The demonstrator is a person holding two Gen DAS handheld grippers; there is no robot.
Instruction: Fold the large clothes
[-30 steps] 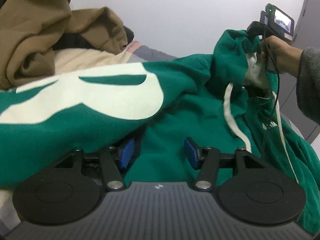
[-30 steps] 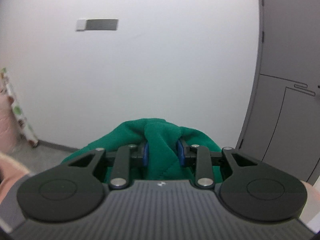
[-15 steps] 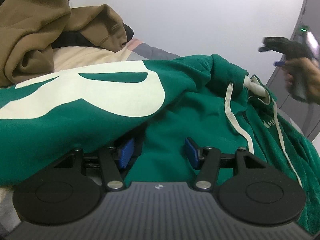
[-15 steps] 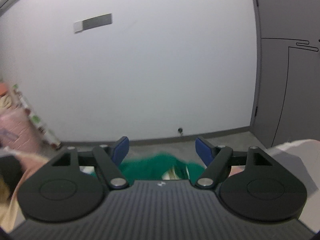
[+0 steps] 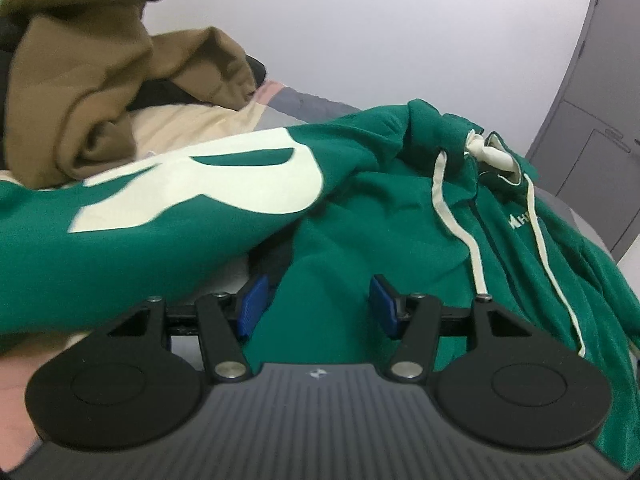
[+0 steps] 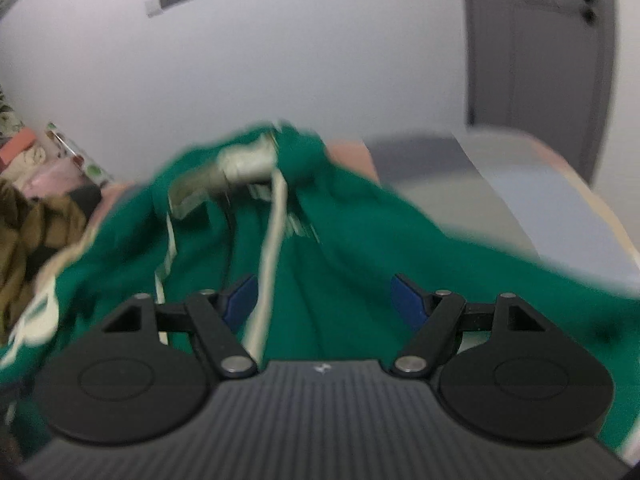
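A green hoodie (image 5: 380, 220) lies spread on the bed, with a big cream letter print (image 5: 224, 184) on the fold at left. Its hood (image 5: 488, 152) with cream lining lies slumped at the far right, and two cream drawstrings (image 5: 460, 232) trail down the front. My left gripper (image 5: 318, 292) is open low over the hoodie's body; green cloth shows between its blue pads, unpinched. In the blurred right wrist view my right gripper (image 6: 324, 292) stands open above the hoodie (image 6: 360, 232), with a drawstring (image 6: 272, 232) running past its left finger.
A brown garment (image 5: 80, 80) is heaped at the back left on the cream bedding (image 5: 192, 120). Grey sheet (image 6: 500, 200) lies bare to the hoodie's right. A grey door (image 6: 540, 60) and a white wall stand behind the bed.
My right gripper let go of the hood, opened wide and swung down over the hoodie. The hood dropped onto the bed. The right hand left the left wrist view. My left gripper shifted slightly.
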